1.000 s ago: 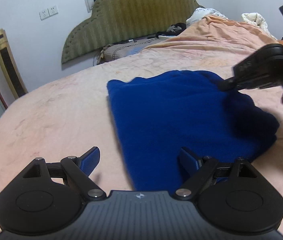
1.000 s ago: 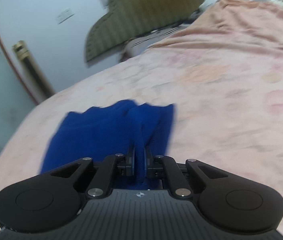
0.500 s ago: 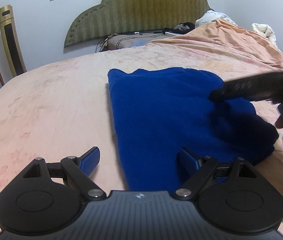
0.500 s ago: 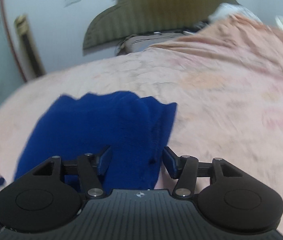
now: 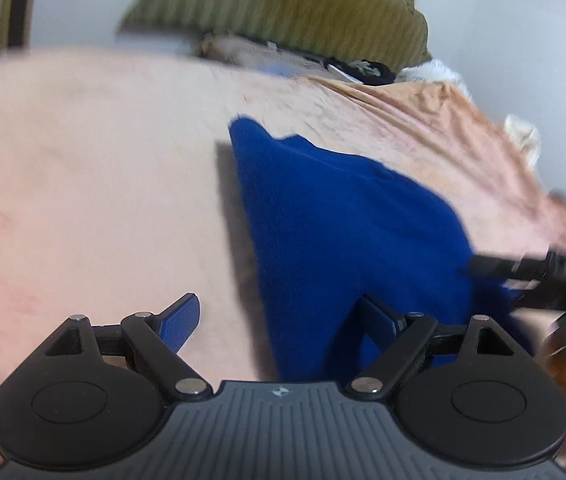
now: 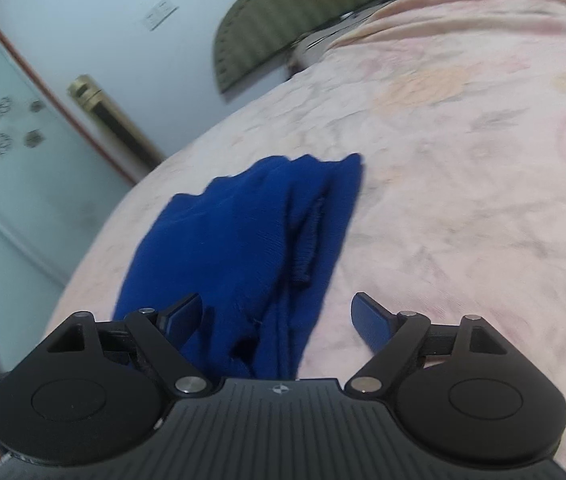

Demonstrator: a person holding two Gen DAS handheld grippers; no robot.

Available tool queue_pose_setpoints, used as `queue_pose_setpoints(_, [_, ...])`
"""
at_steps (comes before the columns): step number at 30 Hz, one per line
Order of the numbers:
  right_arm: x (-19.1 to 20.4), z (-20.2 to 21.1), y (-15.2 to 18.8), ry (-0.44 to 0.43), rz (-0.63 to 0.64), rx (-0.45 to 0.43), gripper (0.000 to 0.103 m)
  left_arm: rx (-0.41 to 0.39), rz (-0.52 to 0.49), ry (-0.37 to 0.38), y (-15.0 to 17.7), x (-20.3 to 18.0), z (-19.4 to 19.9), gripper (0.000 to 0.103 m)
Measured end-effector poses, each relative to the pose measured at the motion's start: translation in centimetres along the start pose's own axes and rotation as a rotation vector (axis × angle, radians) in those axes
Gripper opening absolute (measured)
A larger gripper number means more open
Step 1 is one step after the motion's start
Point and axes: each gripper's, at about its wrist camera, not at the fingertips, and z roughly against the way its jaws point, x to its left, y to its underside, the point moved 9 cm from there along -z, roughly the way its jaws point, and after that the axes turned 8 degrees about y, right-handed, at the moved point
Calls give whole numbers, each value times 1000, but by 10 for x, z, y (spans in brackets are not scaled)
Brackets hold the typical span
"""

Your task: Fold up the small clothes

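Left wrist view: the left gripper [image 5: 279, 320] hangs spread wide over a folded blue knit garment [image 5: 347, 232] lying on the pink bedspread [image 5: 83, 184].

Right wrist view: the right gripper [image 6: 277, 318], likewise spread and grasping nothing, hovers above the garment's near end.

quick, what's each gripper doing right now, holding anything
left gripper: open, holding nothing, fingers straddling the near edge of the blue garment.
right gripper: open, holding nothing, garment lies loose on the bed.
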Motion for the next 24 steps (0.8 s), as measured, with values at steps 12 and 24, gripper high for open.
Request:
queue_pose_setpoints(12, [44,-53,-7,-97,25,43,43,-4,-71,89,-13,-23,-35,52])
queue_pose_setpoints(24, [54,-45,7,-15,-21,59,55,4,-100,-2,-12,-24,0,45])
